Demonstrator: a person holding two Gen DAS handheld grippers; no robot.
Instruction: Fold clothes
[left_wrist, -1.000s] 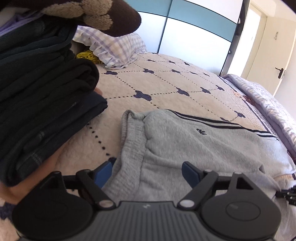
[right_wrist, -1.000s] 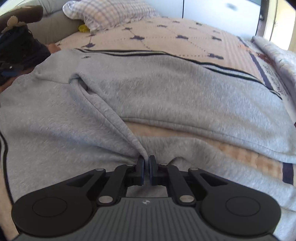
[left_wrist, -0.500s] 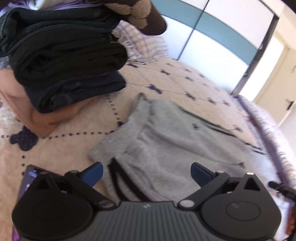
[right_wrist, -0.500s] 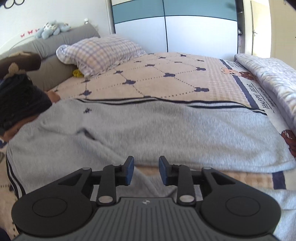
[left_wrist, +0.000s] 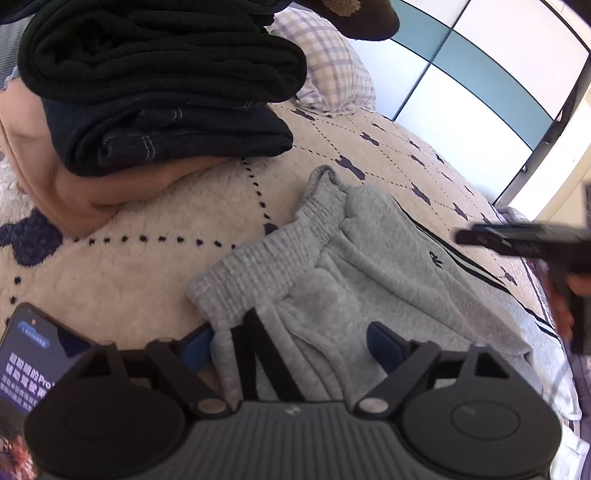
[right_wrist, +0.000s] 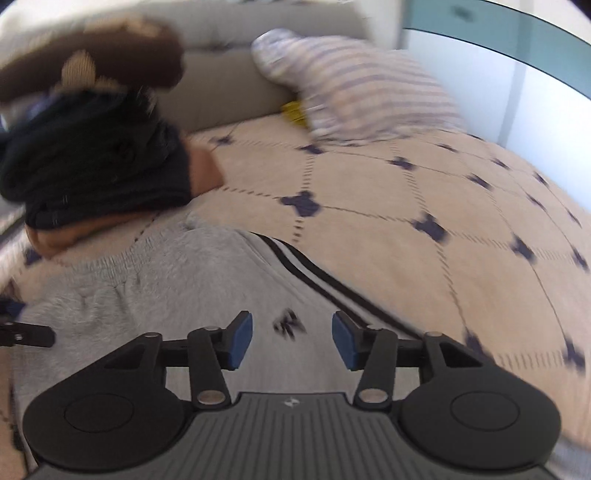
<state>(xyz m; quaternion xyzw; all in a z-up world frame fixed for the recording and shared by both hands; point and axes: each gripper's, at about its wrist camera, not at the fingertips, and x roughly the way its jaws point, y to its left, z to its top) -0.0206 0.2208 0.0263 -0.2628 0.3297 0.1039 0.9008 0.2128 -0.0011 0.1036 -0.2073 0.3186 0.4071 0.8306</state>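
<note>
I have the grey sweatpants (left_wrist: 369, 280) lying flat on the quilted bed (left_wrist: 147, 266), folded leg over leg, with the ribbed waistband (left_wrist: 280, 236) toward the stack of folded dark clothes (left_wrist: 159, 85) at about 11 o'clock in the left wrist view. Their long axis runs from that waistband away toward 3 o'clock, down the bed. My left hand-held gripper (left_wrist: 291, 345) sits right at the waistband end, its jaws closing from wide with the black-striped edge of the cloth between the blue pads (left_wrist: 384, 343), though I see no pad pressing on fabric yet, so I read it as not gripping. My right hand-held gripper (right_wrist: 291, 339) hovers over the upper thigh near the small dark logo (right_wrist: 288, 323), jaws opening, nothing in them; that view is blurred. A phone (left_wrist: 29, 354) lies at 8 o'clock beside the left gripper. I judge the left hand is the nearer one to the waistband, so the next fold likely turns on pinching that end and carrying it along the long axis.
</note>
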